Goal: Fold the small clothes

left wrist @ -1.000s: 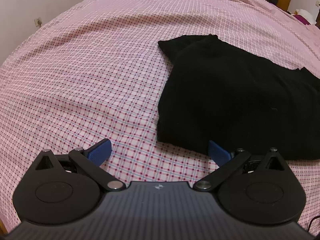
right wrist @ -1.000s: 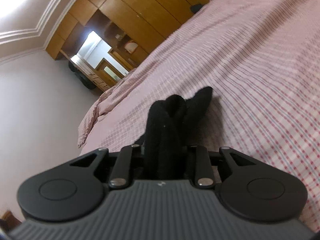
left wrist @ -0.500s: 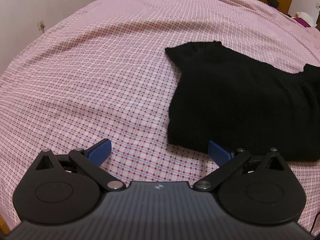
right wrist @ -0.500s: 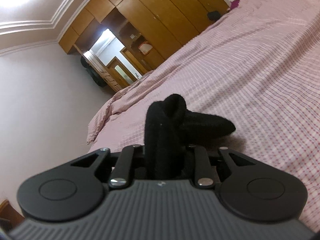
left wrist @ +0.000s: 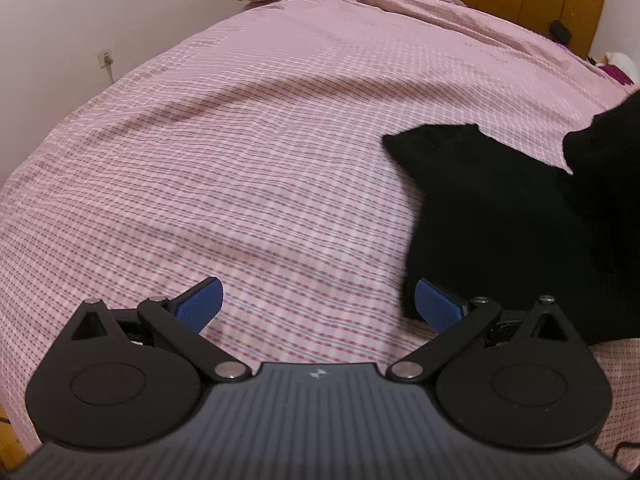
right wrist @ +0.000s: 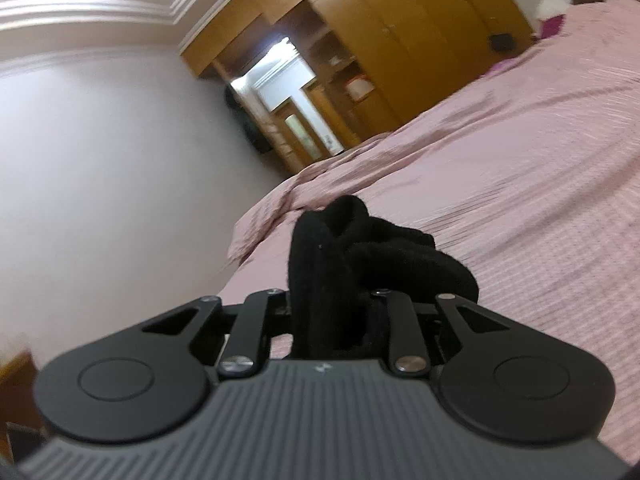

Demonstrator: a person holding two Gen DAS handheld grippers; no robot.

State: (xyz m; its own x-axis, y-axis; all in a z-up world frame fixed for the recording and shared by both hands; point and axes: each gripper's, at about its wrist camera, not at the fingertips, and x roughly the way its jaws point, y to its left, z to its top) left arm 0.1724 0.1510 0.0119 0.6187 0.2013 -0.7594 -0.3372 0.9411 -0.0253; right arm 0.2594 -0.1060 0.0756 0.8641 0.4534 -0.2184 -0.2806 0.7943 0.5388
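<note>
1. Black soft knit garment (left wrist: 520,224) lies on the pink checked bedspread (left wrist: 260,168), toward the right side of the left wrist view; one edge is lifted off the bed at far right (left wrist: 600,152).
2. Right gripper (right wrist: 328,312): jaws clenched on a bunched fold of the black garment (right wrist: 340,264), cloth sticking out past the fingers; camera faces the wooden wardrobe (right wrist: 400,40) and wall, nearly level.
3. Left gripper (left wrist: 318,300): jaws released, spread wide, nothing between the blue pads (left wrist: 200,300); only bedspread under the gap.
4. Key relation: the garment's near corner sits just beside the left gripper's right pad, so the cloth lies to the right of and ahead of the left jaws. Its long axis runs from that near corner up and right toward the lifted edge. The right hand has the far side; the left hand is nearer the free near edge.
5. Versus one second ago: the garment was flat and more central in the left view; now it sits further right and its right part is raised. In the right view the bunch is higher above the bed, and the scene has rolled and blurred.
6. Judgement: fold-over in progress; left likely needs to pin or grab the near edge.
</note>
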